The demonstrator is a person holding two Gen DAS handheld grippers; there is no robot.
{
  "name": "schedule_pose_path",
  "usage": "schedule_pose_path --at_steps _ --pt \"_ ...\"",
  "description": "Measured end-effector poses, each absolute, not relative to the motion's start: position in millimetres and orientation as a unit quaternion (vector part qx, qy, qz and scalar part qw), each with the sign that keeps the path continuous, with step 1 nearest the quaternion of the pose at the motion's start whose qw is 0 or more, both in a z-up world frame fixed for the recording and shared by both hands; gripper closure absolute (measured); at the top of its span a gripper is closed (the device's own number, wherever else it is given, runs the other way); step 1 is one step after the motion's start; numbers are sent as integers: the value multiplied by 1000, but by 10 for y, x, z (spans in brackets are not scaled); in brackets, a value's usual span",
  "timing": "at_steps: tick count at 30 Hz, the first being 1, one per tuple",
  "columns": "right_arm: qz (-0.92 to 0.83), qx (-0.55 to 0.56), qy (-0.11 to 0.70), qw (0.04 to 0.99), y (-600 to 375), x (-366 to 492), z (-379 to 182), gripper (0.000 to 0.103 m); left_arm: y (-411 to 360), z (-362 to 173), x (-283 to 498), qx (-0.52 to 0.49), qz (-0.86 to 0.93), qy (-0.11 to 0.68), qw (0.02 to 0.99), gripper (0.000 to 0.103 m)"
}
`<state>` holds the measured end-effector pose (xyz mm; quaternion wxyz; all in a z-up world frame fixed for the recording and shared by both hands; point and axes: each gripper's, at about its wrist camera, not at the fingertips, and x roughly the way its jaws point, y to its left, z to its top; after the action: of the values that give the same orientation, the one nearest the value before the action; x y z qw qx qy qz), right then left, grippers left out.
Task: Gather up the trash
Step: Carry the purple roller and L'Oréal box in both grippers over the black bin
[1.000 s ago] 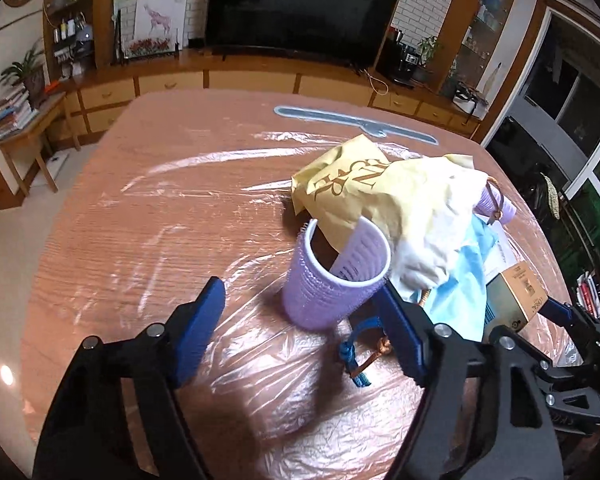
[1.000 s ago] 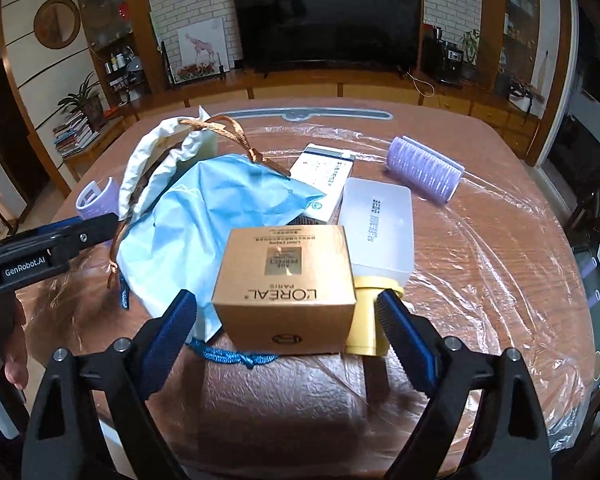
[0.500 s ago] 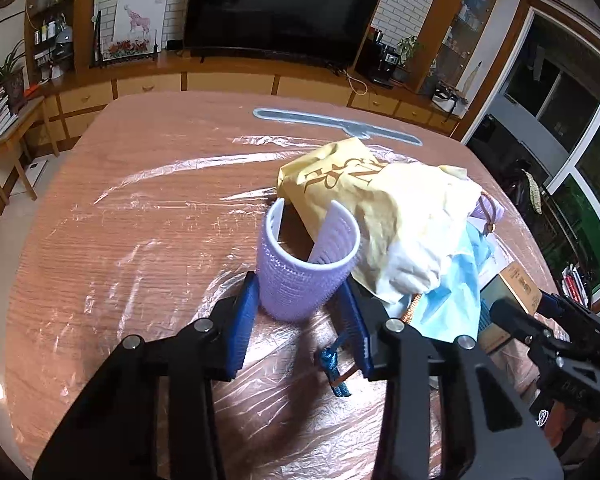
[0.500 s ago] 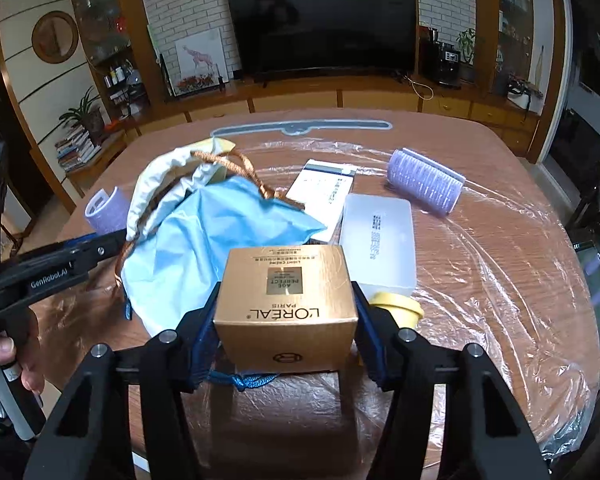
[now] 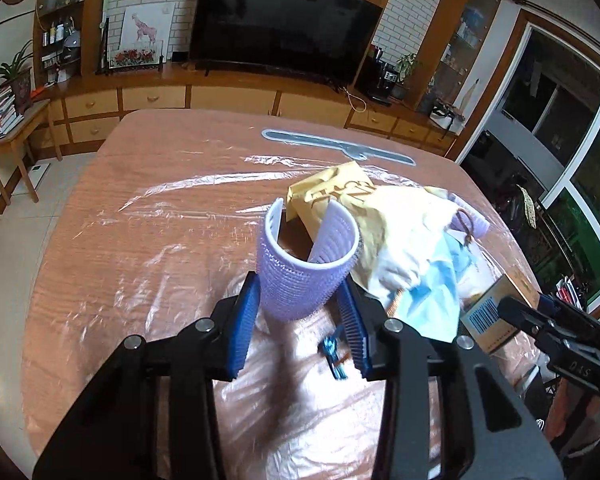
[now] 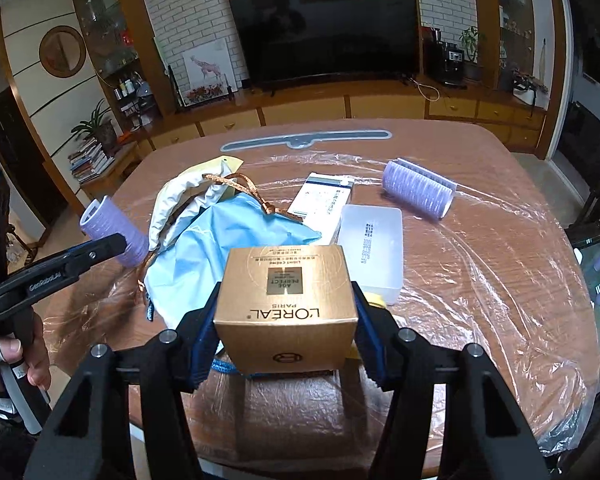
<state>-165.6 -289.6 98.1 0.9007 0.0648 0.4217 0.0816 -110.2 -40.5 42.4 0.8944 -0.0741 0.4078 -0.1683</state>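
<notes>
Lifted since earlier: purple hair roller (image 5: pixel 305 268), left jaws clamping | gold L'Oréal box (image 6: pixel 286 305), right jaws clamping

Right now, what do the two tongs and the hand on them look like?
Both tongs are matte black plastic frames with silver bolts and ribbed blue pads. The left tongs carry white "GenRobot.AI" lettering on the side, read in the right wrist view. The right tongs match them. The bare left hand grips a pale handle, with a dark cuff below. No cables show.
</notes>
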Motion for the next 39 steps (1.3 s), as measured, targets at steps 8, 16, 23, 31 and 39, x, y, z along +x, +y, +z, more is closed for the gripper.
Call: schedule_pose_path --at_steps 8,16,23,31,39 --pt "95 88 421 898 -3061 -1729 1088 45 -399 528 -1339 -62 -169 400 898 61" --pt "111 94 421 895 -3105 -1902 1160 45 -532 594 -1596 -50 -183 398 897 61" --pt "120 88 429 891 -3128 -2055 1152 45 -696 564 -1784 -40 -198 406 891 61" --pt "125 86 437 886 -3173 -2241 1101 45 -856 495 -2035 -27 -211 415 884 61" --pt "135 84 441 883 -3197 -2426 1078 45 -944 478 -2238 -15 -220 421 880 61"
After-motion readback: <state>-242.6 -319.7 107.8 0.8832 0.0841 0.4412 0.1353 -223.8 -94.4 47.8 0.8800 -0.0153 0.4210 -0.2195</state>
